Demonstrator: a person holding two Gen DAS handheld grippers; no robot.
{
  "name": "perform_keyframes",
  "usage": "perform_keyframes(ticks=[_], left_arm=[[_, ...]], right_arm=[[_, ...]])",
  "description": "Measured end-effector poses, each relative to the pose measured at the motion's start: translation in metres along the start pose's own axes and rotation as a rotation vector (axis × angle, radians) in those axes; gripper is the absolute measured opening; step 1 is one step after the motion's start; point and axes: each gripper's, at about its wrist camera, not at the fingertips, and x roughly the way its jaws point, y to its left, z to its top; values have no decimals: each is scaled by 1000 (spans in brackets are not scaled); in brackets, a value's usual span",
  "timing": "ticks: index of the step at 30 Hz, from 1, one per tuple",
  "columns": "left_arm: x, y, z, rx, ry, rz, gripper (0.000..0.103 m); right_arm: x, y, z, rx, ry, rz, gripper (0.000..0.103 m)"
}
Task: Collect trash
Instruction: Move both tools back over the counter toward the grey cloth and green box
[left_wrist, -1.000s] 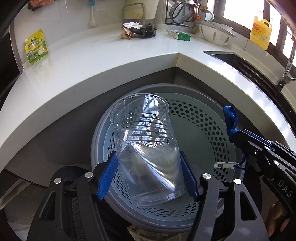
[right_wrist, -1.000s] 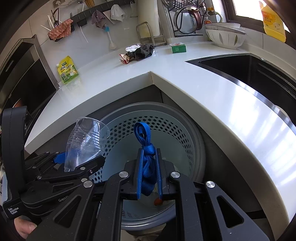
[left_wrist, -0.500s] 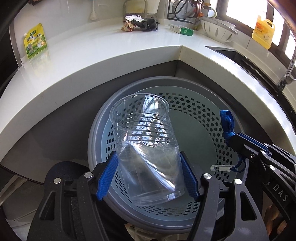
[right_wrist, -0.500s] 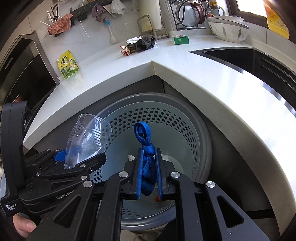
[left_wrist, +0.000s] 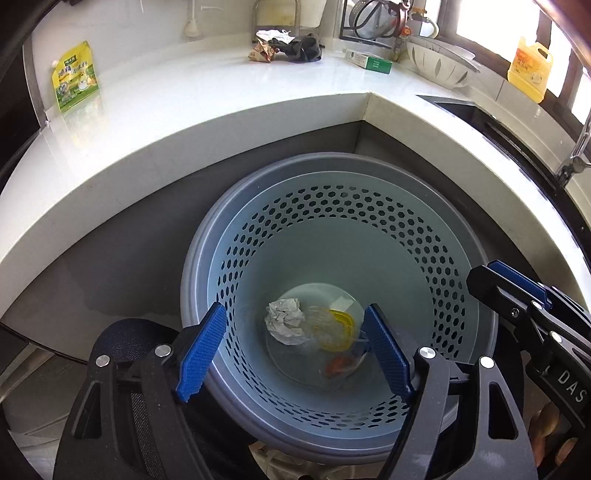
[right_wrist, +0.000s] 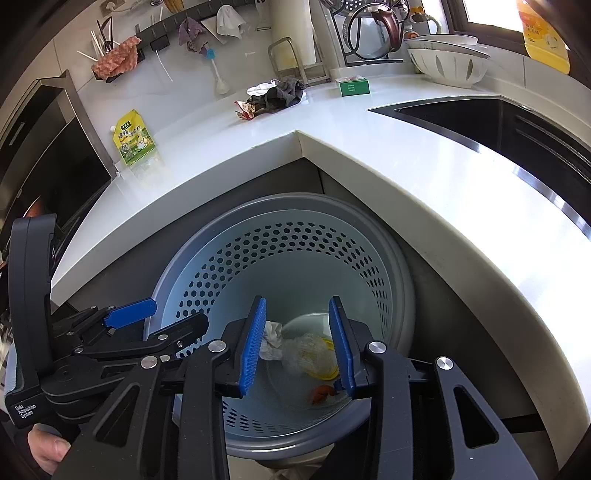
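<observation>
Several scraps in perforated bin (left_wrist: 424, 236), crumpled paper (left_wrist: 284, 321)

Both tongs parted and empty, pointing steeply downward.

The left tongs (left_wrist: 293, 350) stand wide, blue pads (left_wrist: 201, 350) well apart and opening, nothing between them. Just to their right, the right tongs (right_wrist: 297, 341) have narrower jaws, also opening, nothing gripped. Fingers of the left hand (right_wrist: 48, 448) show below the left tongs' handle, right-hand fingertips (left_wrist: 550, 432) behind the right tongs.
</observation>
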Motion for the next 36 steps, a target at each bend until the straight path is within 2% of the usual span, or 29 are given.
perform_keyframes(ticks=[12, 14, 18, 23, 28, 31, 36], left_arm=[[-3, 5, 1, -6, -13, 15, 80], [-5, 7, 4, -13, -21, 15, 83], [-9, 13, 14, -31, -40, 7, 84], [-20, 21, 34, -47, -83, -2, 88], [-29, 24, 62, -41, -130, 2, 88], [-33, 24, 81, -32, -153, 3, 88], [-37, 26, 114, -33, -200, -6, 88]], right_arm=[[-2, -1, 0, 3, -11, 1, 41], [-4, 0, 2, 1, -18, -2, 49], [-5, -2, 12, 21, -23, 24, 51], [-15, 2, 34, -3, -72, 16, 61], [-20, 5, 64, -44, -114, 6, 62], [-20, 4, 83, -51, -135, 15, 69], [-23, -2, 114, -35, -162, 22, 70]])
